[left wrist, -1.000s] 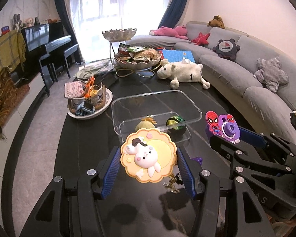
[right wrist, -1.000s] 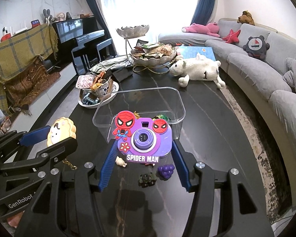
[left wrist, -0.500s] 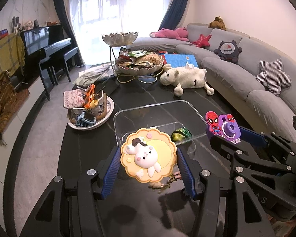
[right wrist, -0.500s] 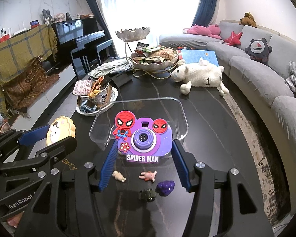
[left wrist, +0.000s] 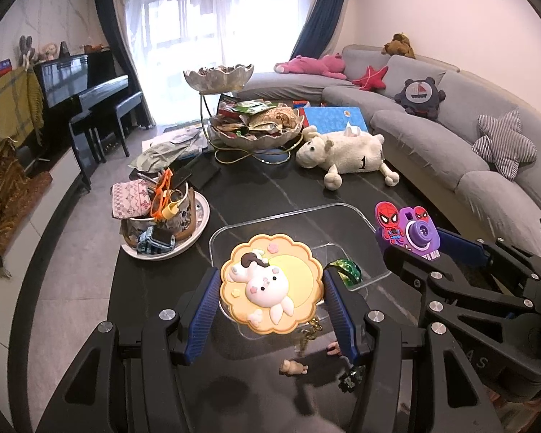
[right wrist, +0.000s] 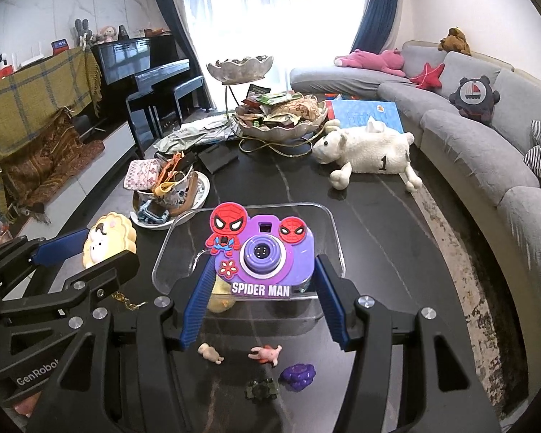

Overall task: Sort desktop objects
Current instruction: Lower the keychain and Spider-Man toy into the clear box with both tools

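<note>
My left gripper (left wrist: 270,285) is shut on a yellow flower-shaped bunny charm (left wrist: 270,283) with a small gold chain hanging under it. My right gripper (right wrist: 261,267) is shut on a purple Spider-Man toy camera (right wrist: 261,252). Both toys hang in the air just in front of a clear plastic tray (right wrist: 335,223) on the black table (right wrist: 378,216). In the tray lie a green ball (left wrist: 348,269) and a yellow toy (right wrist: 220,297). Several small figures lie on the table below the right gripper: a beige one (right wrist: 210,353), a pink one (right wrist: 265,353), a purple grape bunch (right wrist: 298,375) and a dark green one (right wrist: 261,389).
A white plate (left wrist: 198,216) with a basket of odds and ends sits left of the tray. Behind it stand a two-tier snack bowl (left wrist: 256,126) and a white plush sheep (left wrist: 346,155). A grey sofa (left wrist: 432,144) curves along the right; a piano (left wrist: 90,86) is at the far left.
Both grippers have drawn back from the tray with their toys still held. The tray looks farther off, and the small figures on the table have come into view below.
</note>
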